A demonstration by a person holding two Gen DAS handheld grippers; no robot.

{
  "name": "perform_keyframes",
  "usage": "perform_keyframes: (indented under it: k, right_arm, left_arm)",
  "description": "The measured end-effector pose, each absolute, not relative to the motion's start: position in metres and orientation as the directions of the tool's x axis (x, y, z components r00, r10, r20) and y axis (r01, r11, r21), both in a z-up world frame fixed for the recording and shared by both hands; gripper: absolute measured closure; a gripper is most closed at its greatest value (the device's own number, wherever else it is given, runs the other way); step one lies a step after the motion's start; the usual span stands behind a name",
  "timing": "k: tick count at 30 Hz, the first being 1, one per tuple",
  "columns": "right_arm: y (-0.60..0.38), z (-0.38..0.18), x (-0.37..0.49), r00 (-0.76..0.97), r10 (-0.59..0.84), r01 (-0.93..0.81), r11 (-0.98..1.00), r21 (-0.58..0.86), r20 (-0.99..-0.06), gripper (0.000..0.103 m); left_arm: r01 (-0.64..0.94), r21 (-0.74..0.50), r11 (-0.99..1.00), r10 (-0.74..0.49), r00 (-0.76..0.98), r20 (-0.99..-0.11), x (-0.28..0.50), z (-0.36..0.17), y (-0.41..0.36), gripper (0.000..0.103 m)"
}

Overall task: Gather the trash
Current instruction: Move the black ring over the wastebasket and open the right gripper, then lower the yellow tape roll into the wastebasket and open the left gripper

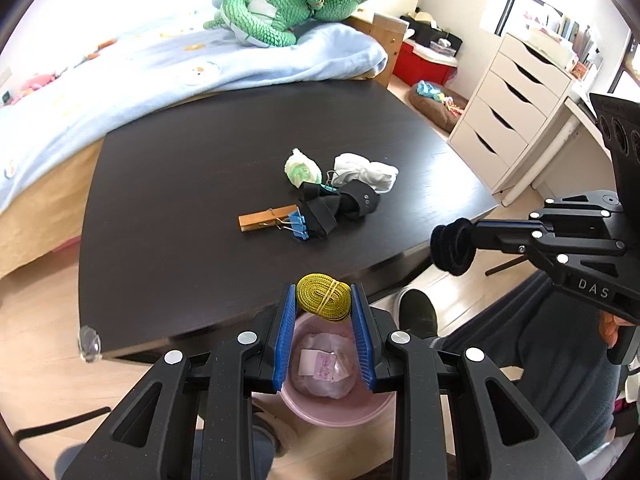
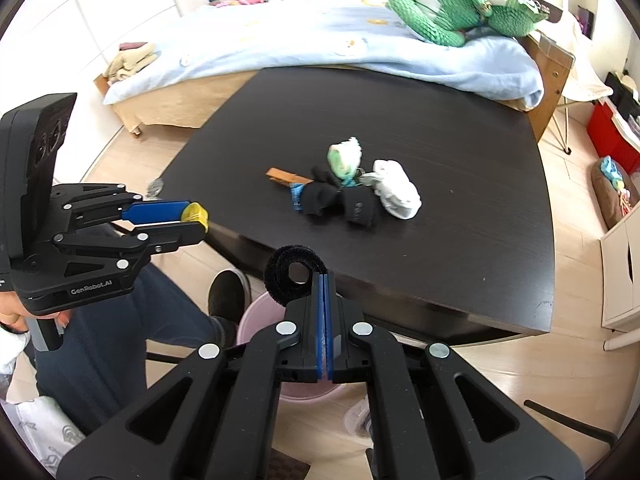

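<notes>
My left gripper (image 1: 323,300) is shut on a yellow coiled band (image 1: 324,297) and holds it above a pink bin (image 1: 336,412) that has crumpled wrappers inside. It also shows in the right wrist view (image 2: 194,216). My right gripper (image 2: 323,276) is shut on a black velcro roll (image 2: 292,274), held off the table's near edge above the bin (image 2: 256,316). It also shows in the left wrist view (image 1: 454,246). On the dark table (image 1: 200,168) lie a green-white wad (image 1: 303,168), a white crumpled cloth (image 1: 366,172), black straps (image 1: 340,208), a wooden clothespin (image 1: 266,218) and blue binder clips (image 1: 298,224).
A bed with a blue duvet (image 1: 160,68) and a green plush (image 1: 276,16) lies behind the table. A white drawer unit (image 1: 512,108) stands at the right. The person's legs and shoe (image 1: 418,312) are beside the bin.
</notes>
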State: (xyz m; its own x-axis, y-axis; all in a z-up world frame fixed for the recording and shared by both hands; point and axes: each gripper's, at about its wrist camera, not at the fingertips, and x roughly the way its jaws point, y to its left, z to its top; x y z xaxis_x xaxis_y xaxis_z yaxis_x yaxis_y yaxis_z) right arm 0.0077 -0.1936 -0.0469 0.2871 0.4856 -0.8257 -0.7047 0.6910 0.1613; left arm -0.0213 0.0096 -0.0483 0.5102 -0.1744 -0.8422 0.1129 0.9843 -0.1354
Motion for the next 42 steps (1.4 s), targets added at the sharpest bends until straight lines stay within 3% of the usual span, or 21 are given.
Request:
perform_keyframes:
  k: [22,23,24,25,26,27,30,42]
  right_arm:
    - [-0.184,-0.053,-0.032,0.237,0.517,-0.737,0.647,0.195,-0.822,0.099]
    - [-0.184,-0.053,-0.032,0.250,0.504,-0.735,0.655,0.177,-0.827,0.092]
    - [-0.185,-0.053,-0.031,0.256,0.500,-0.732,0.659,0.172,-0.827,0.074]
    - [-0.186,-0.053,-0.030,0.262,0.499,-0.728,0.664,0.170,-0.826,0.062]
    - [-0.188,-0.052,-0.029,0.272,0.504,-0.720,0.672,0.174,-0.819,0.038]
    - [-0.190,-0.051,-0.028,0.278,0.509,-0.715,0.676,0.178,-0.815,0.028]
    - [-0.193,-0.049,-0.025,0.290,0.509,-0.701,0.690,0.183,-0.810,0.015]
    - [-0.213,-0.039,-0.021,0.367,0.484,-0.641,0.750,0.161,-0.795,0.007]
  left_arm:
    - [0.105,-0.158,0.982,-0.190,0.556,-0.809,-0.062,-0.028,0.013,0.075]
    - [0.106,-0.155,0.982,-0.188,0.557,-0.809,-0.062,-0.027,0.013,0.075]
    - [0.107,-0.155,0.982,-0.188,0.557,-0.809,-0.062,-0.027,0.013,0.075]
    - [0.108,-0.154,0.982,-0.188,0.558,-0.809,-0.062,-0.027,0.013,0.075]
    - [0.108,-0.154,0.982,-0.188,0.557,-0.809,-0.063,-0.027,0.013,0.075]
    - [0.110,-0.153,0.982,-0.189,0.556,-0.809,-0.063,-0.027,0.012,0.075]
    - [0.116,-0.151,0.982,-0.190,0.553,-0.812,-0.063,-0.028,0.011,0.075]
    - [0.156,-0.143,0.977,-0.205,0.532,-0.821,-0.062,-0.033,-0.001,0.075]
